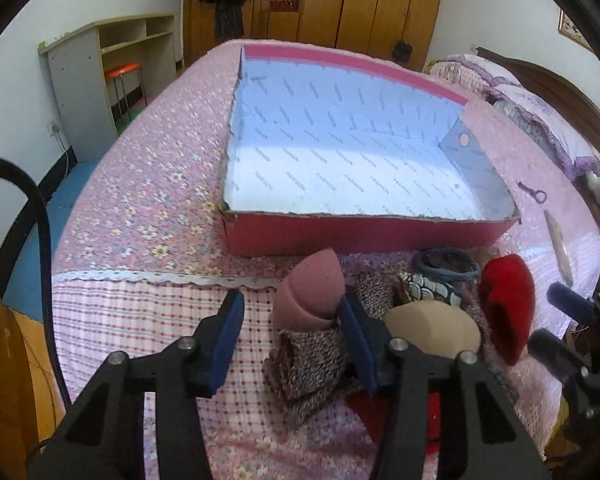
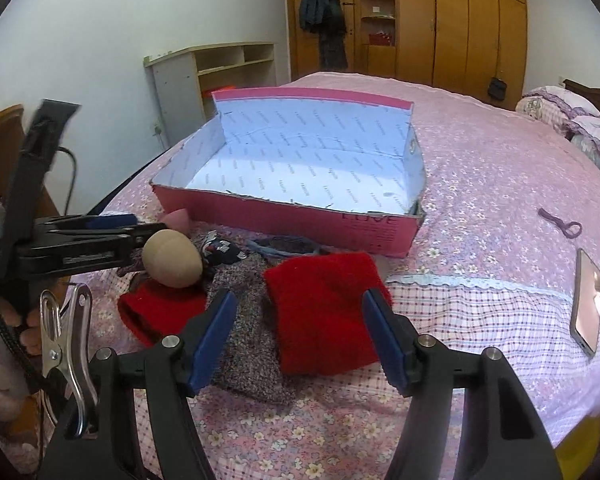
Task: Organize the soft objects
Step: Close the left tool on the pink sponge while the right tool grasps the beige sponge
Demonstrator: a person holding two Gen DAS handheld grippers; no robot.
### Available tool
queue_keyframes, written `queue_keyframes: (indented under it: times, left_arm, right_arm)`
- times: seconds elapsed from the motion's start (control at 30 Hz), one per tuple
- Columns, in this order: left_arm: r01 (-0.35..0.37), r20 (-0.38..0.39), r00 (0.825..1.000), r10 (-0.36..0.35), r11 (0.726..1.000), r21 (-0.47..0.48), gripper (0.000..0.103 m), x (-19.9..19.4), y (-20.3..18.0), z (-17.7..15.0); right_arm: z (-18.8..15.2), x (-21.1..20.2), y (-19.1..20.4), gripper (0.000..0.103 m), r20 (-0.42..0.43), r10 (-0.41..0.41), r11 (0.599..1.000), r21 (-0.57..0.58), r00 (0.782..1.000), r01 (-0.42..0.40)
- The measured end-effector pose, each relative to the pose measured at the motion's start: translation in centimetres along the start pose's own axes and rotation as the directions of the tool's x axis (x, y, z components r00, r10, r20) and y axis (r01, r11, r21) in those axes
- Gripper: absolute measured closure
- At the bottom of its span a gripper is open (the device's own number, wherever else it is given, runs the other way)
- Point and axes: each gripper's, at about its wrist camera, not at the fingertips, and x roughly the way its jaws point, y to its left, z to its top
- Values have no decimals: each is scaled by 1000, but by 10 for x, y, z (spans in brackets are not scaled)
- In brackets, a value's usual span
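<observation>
A pink egg-shaped sponge [image 1: 312, 292] stands on a speckled knit piece [image 1: 308, 364] on the bed. My left gripper [image 1: 294, 324] is open around the sponge: the right pad is against it and the left pad is clear of it. Beside it lie a beige sponge [image 1: 432, 328], a patterned cloth [image 1: 428, 288] and a red knit piece [image 1: 504, 304]. My right gripper [image 2: 300, 340] is open over that red knit piece [image 2: 320, 312], which lies between its pads. The pink box [image 2: 284, 220] with blue lining holds nothing.
A phone [image 2: 588, 300] and a purple hair tie [image 2: 564, 224] lie on the bedspread to the right. A second red knit piece [image 2: 164, 308] lies under the beige sponge [image 2: 172, 254]. A metal clip [image 2: 68, 332] hangs at the left. Pillows and a wardrobe stand beyond.
</observation>
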Motion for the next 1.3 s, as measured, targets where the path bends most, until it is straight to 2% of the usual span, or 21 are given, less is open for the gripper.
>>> queue_keyframes:
  times: [0.2, 0.33, 0.77, 0.8, 0.87, 0.97, 1.13, 1.3]
  left_arm:
    - [55, -28, 998, -55, 998, -17, 51, 17, 1, 1]
    - [78, -33, 996, -79, 997, -23, 51, 23, 0, 0]
    - [146, -43, 988, -148, 988, -47, 51, 24, 7, -4]
    - [152, -43, 987, -154, 987, -50, 52, 26, 7, -2]
    - [165, -46, 985, -167, 985, -55, 61, 27, 8, 1]
    - [205, -49, 977, -207, 978, -49, 62, 28, 8, 2]
    - [211, -49, 976, -212, 977, -18, 62, 28, 7, 2]
    - [235, -51, 971, -234, 972, -3, 64, 30, 9, 4]
  right_arm:
    - [2, 4, 9, 37, -3, 33, 999, -19, 999, -33]
    - [2, 9, 16, 41, -14, 63, 998, -27, 998, -63]
    - [4, 14, 40, 42, -38, 132, 989, -55, 990, -134]
    - [5, 16, 42, 42, -40, 135, 989, -56, 990, -137]
    - [7, 18, 45, 42, -45, 145, 988, -53, 988, -148]
    - [11, 25, 50, 42, -59, 160, 986, -42, 985, -162]
    - [16, 39, 58, 50, -93, 162, 986, -27, 982, -165]
    - [18, 47, 60, 50, -113, 160, 987, -4, 981, -162]
